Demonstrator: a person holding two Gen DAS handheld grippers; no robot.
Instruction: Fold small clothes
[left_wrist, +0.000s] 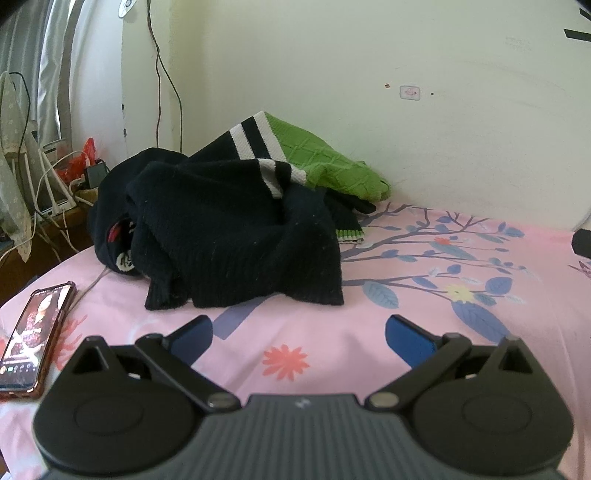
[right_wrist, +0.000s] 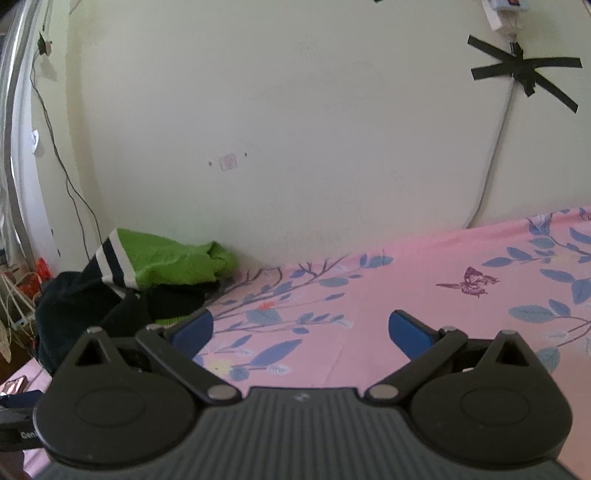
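Both tools are up over the pink floral bedsheet (left_wrist: 332, 354), and the landmark here is the crumpled dark navy knitted sweater with white stripes (left_wrist: 236, 229), heaped on the sheet toward the cream wall (left_wrist: 369, 74). Tucked behind it, against that wall, sits a bright green quilted-knit garment (left_wrist: 325, 162), its green and white cuff poking out at the sweater's right edge. The left gripper (left_wrist: 299, 332) hangs just short of the sweater's near hem, blue-padded fingers (left_wrist: 408, 338) spread wide, nothing between them. Over to the left of the sweater lies a smartphone in a rose-coloured case (left_wrist: 33, 336), screen lit, flat on the sheet near the bed's edge, with a thin cable running from under the sweater toward it. Further left, past the bed's edge, a tangle of white cables and a red plastic bag (left_wrist: 81, 162) crowd a low wooden surface. The right gripper (right_wrist: 301, 330) is well to the right of the sweater, jaws also fully apart and empty, and the pile shows at the far left of its view (right_wrist: 85, 295). To the right of the sweater the sheet runs flat and bare along the wall, with open room there. On the wall above, black tape strips (right_wrist: 524, 70) pin a grey cord (right_wrist: 495, 155) that drops to the bed.
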